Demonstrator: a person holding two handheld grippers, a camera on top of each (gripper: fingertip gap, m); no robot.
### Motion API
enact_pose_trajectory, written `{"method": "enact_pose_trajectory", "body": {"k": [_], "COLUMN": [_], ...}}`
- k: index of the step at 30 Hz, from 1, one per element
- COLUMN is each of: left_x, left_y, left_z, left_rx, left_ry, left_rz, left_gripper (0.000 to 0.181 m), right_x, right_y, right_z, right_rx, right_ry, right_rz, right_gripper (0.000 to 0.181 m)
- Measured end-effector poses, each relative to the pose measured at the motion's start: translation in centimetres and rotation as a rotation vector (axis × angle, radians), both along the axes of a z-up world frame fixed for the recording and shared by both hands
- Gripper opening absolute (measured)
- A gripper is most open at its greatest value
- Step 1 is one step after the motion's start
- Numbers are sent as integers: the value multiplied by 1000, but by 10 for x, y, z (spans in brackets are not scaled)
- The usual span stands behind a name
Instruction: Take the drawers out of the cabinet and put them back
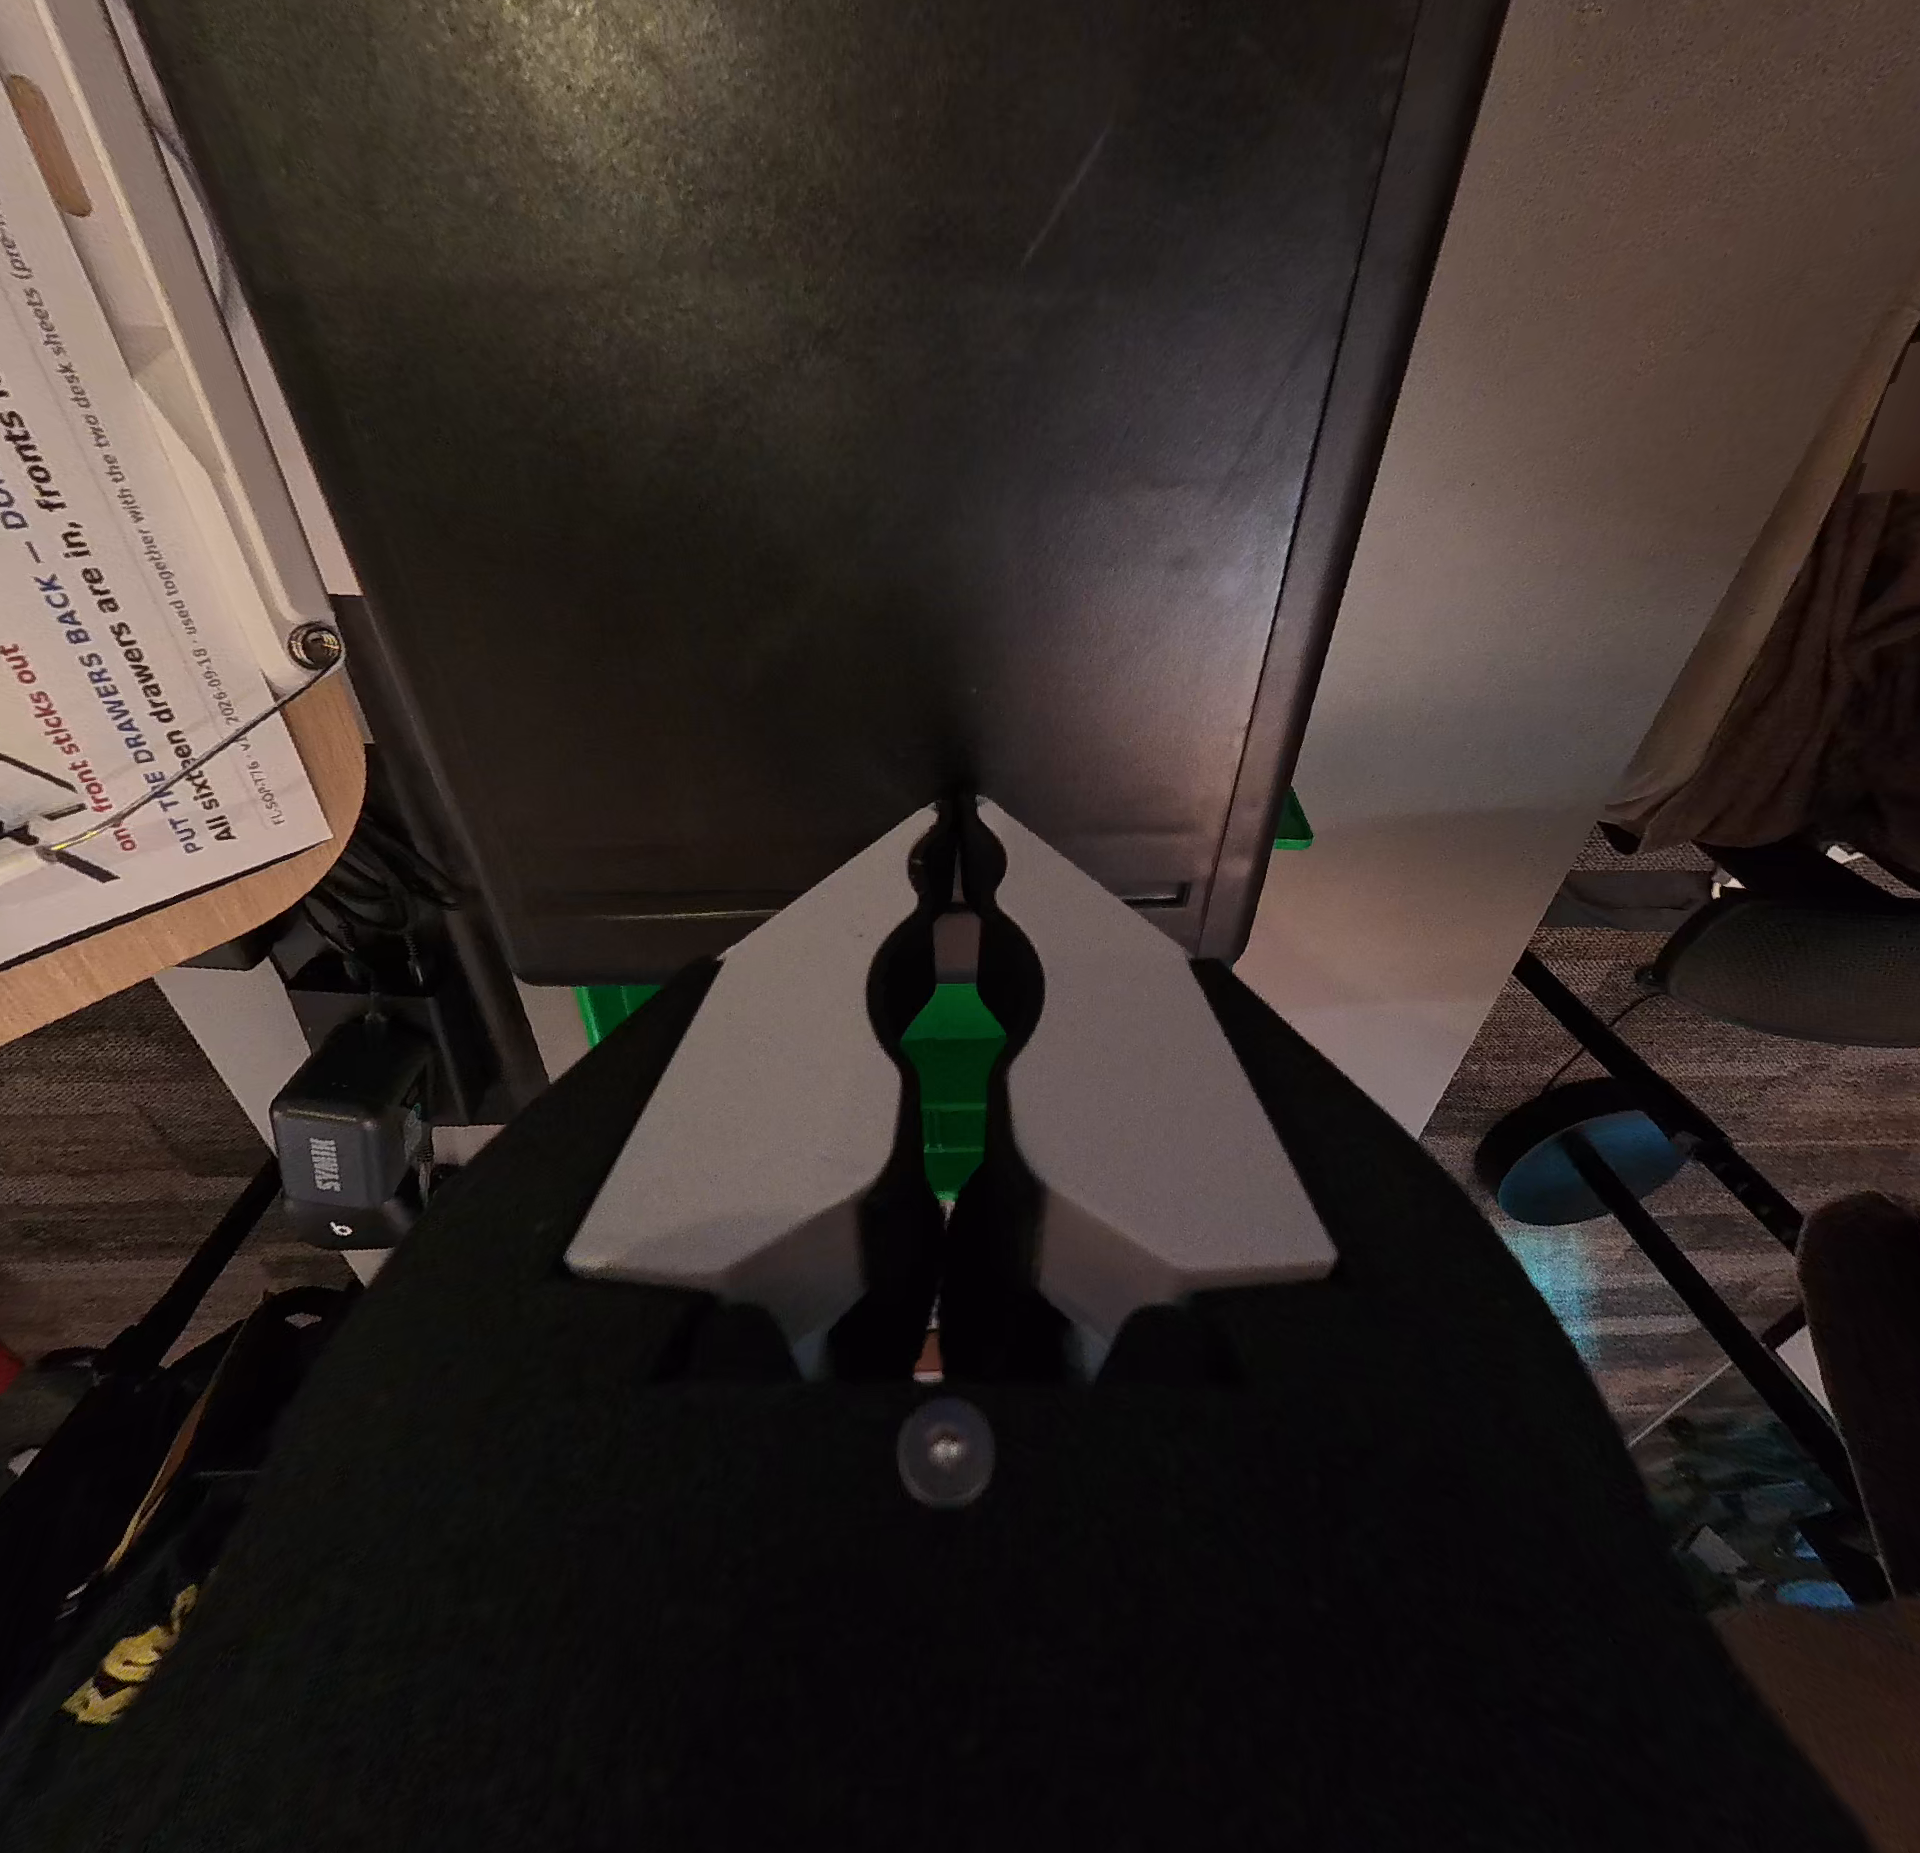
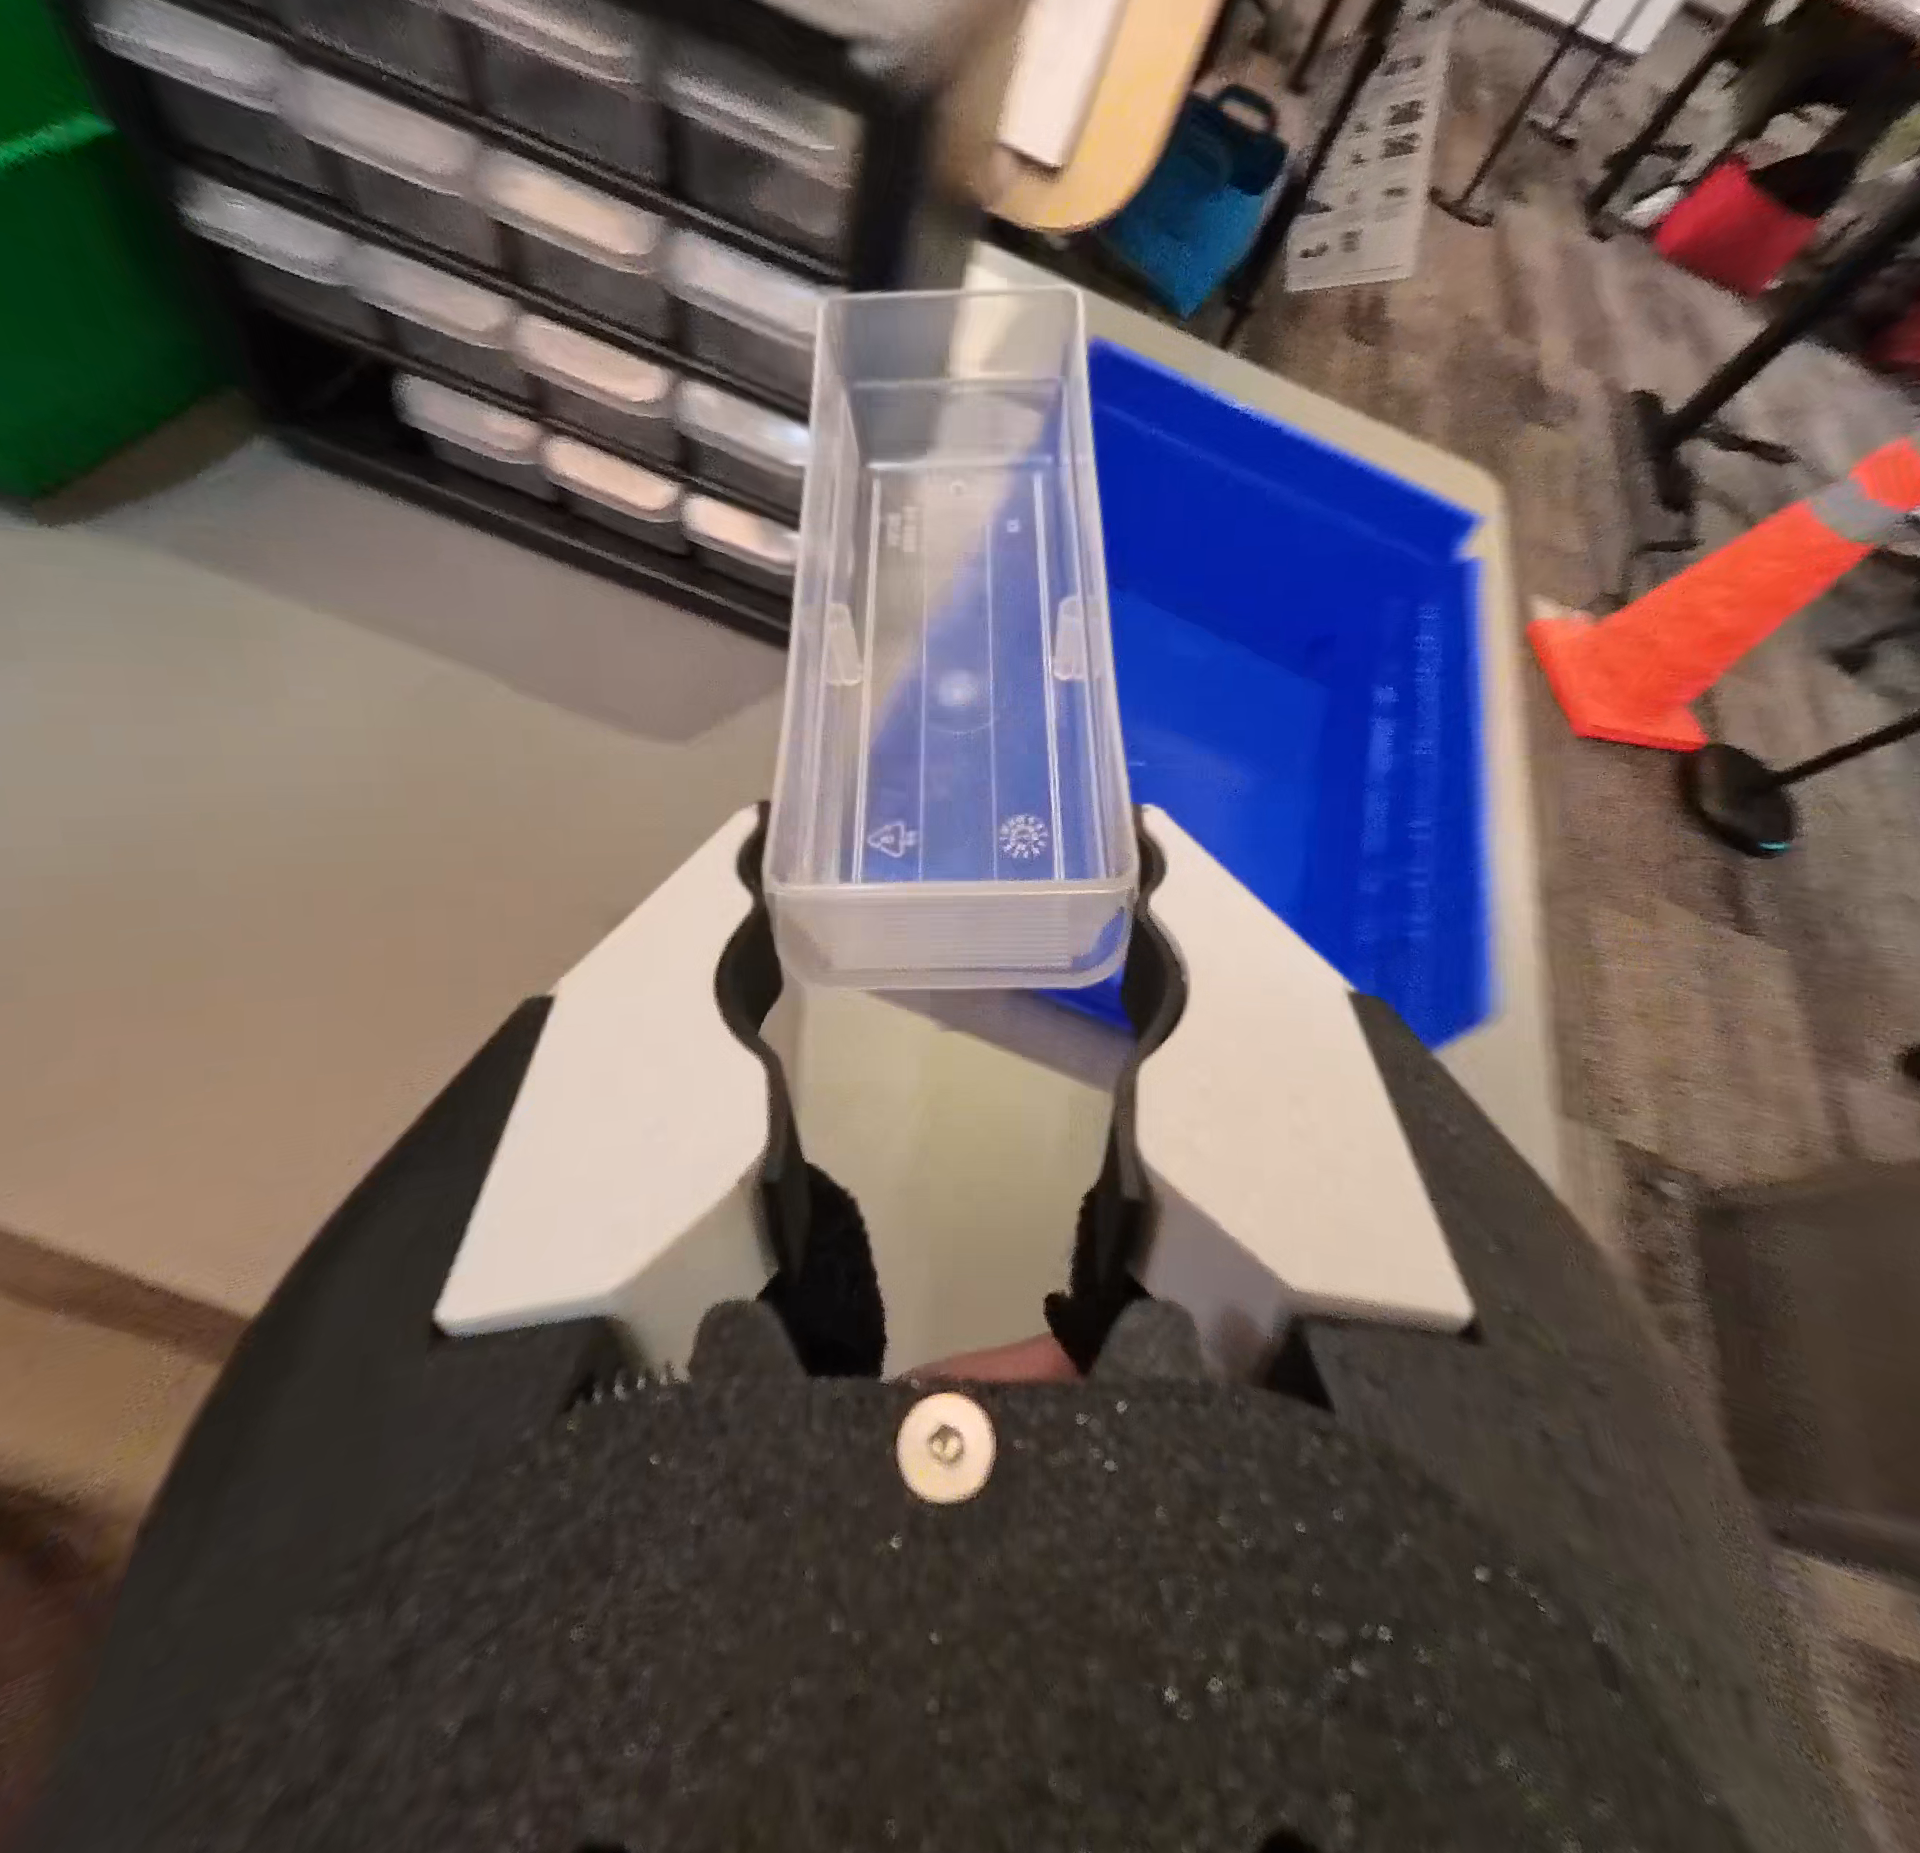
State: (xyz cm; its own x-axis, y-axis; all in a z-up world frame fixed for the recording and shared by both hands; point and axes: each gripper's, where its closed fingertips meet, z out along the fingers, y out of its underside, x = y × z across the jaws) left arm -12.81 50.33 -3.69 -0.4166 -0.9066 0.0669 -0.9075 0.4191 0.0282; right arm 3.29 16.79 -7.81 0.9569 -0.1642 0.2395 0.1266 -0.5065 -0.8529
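My right gripper (image 2: 951,868) is shut on the near end of a clear plastic drawer (image 2: 951,598). It holds the empty drawer level above the grey table (image 2: 312,816), partly over the blue bin (image 2: 1299,660). The black cabinet (image 2: 499,245) stands at the table's far left with several clear drawers in its slots; it is blurred. My left gripper (image 1: 956,816) is shut, and its tips rest against a flat black panel of the cabinet (image 1: 779,401), seen from above. Nothing shows between its fingers.
A green bin (image 2: 73,297) stands left of the cabinet and shows below it in the left wrist view (image 1: 951,1076). A printed sheet (image 1: 94,608) lies on a wooden desk. An orange cone (image 2: 1714,619), stands and bags sit on the carpet to the right.
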Motion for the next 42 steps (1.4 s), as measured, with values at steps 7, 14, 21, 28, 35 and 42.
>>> {"method": "enact_pose_trajectory", "body": {"k": [7,14,21,28,35,42], "left_x": [0,0,0,0,0,0], "left_y": [0,0,0,0,0,0], "left_z": [0,0,0,0,0,0], "left_rx": [23,14,-51,-70,-58,-53], "left_ry": [31,47,9,14,46,38], "left_rz": [-12,3,35,51,48,52], "left_gripper": [0,0,0,0,0,0], "right_x": [121,175,209,250,255,254], "right_y": [23,111,157,160,172,183], "right_z": [-22,-53,-88,-128,-160,-154], "right_rx": [-222,-483,-846,-1237,-1296,-1118], "right_ry": [-69,-51,-253,-332,-434,-491], "right_rz": [21,374,683,736,773,699], "right_gripper": [65,66,66,66,66,88]}}
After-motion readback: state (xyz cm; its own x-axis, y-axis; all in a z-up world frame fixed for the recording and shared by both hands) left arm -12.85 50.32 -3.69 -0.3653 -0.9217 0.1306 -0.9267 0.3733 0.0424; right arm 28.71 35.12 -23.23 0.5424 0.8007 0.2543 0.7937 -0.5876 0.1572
